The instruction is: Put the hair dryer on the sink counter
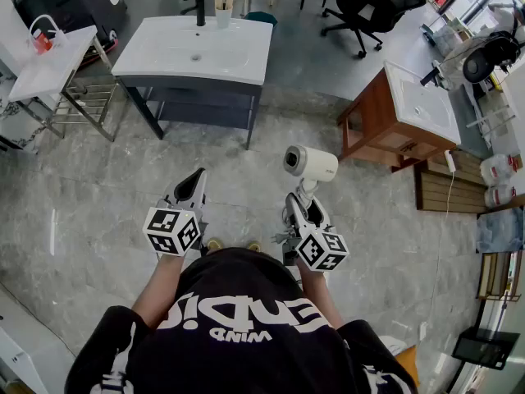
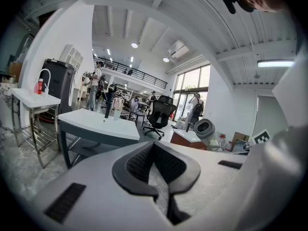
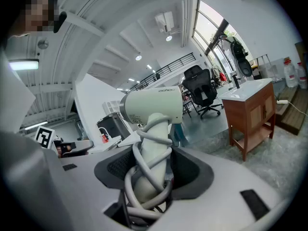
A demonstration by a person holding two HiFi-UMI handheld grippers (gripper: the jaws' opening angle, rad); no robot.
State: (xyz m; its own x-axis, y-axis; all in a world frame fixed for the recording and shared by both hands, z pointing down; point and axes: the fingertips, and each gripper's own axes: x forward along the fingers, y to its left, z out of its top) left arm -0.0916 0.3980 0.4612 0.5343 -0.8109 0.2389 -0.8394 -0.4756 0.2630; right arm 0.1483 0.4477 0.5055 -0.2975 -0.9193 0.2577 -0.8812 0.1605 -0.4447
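Right gripper view: the hair dryer (image 3: 153, 105) is clamped by its handle between the jaws of the right hand-held gripper (image 3: 153, 167), barrel uppermost. In the left gripper view, the left hand-held gripper (image 2: 155, 148) is seen closed and empty. In the head view, the hair dryer is held above the floor (image 1: 98, 203), well apart from the grey sink bench (image 1: 246, 56).

Sink counter (image 1: 164, 56): black faucet (image 1: 199, 11) and a cup (image 1: 223, 16) at its back edge.
Side table (image 1: 61, 60): red bottle (image 1: 41, 43).
Floor (image 1: 98, 195): grey tiles.
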